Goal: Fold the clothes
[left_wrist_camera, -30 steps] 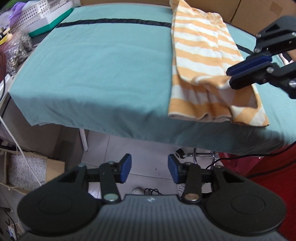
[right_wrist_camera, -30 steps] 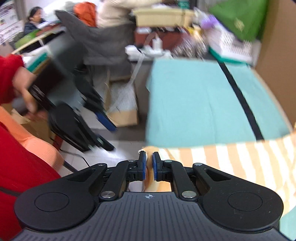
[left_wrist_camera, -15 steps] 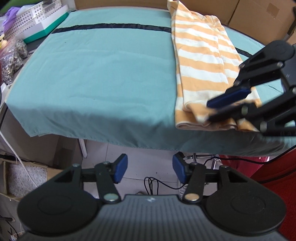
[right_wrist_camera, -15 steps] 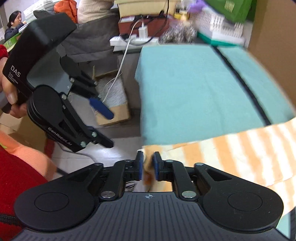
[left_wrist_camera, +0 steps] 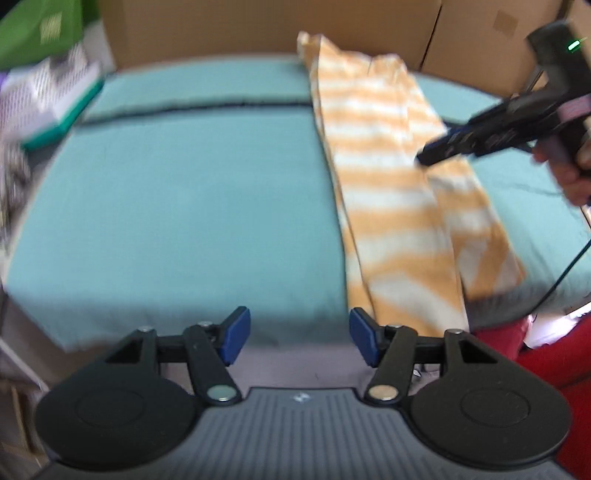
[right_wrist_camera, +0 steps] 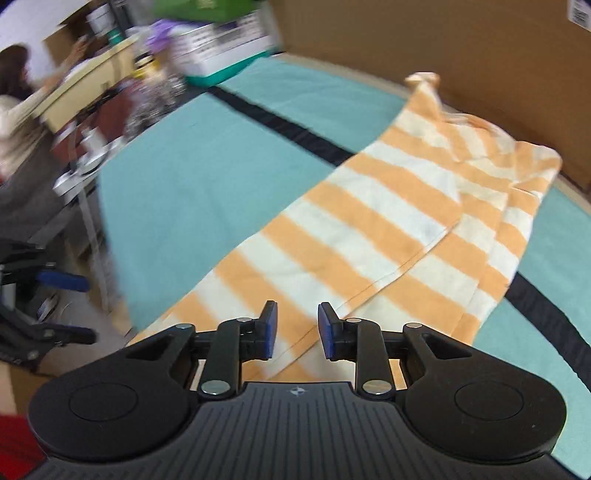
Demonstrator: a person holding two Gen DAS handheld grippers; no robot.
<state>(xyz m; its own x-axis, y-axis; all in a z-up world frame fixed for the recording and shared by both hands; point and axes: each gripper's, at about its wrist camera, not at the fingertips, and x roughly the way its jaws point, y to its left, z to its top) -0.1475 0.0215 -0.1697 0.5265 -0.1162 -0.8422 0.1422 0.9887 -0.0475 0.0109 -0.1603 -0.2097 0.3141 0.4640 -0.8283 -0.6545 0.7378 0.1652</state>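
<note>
An orange and white striped garment [left_wrist_camera: 399, 192] lies folded into a long strip on the teal table cover [left_wrist_camera: 192, 199], running from the far edge to the near edge on the right side. It also shows in the right wrist view [right_wrist_camera: 373, 236]. My left gripper [left_wrist_camera: 299, 338] is open and empty at the table's near edge, just left of the garment's near end. My right gripper [right_wrist_camera: 297, 328] is open and empty, just above the garment's near part. It shows from the side in the left wrist view [left_wrist_camera: 443, 146], over the garment's middle.
Cardboard boxes [left_wrist_camera: 258, 26] stand behind the table. A white and green basket [left_wrist_camera: 51, 107] sits at the far left corner. A black stripe [right_wrist_camera: 280, 125] crosses the cover. A cluttered desk and a seated person [right_wrist_camera: 14, 103] are to the left beyond the table.
My right gripper has let go of the garment's near end and opened, and now hovers over the strip. The garment lies flat. My left gripper has moved closer to the table edge.
</note>
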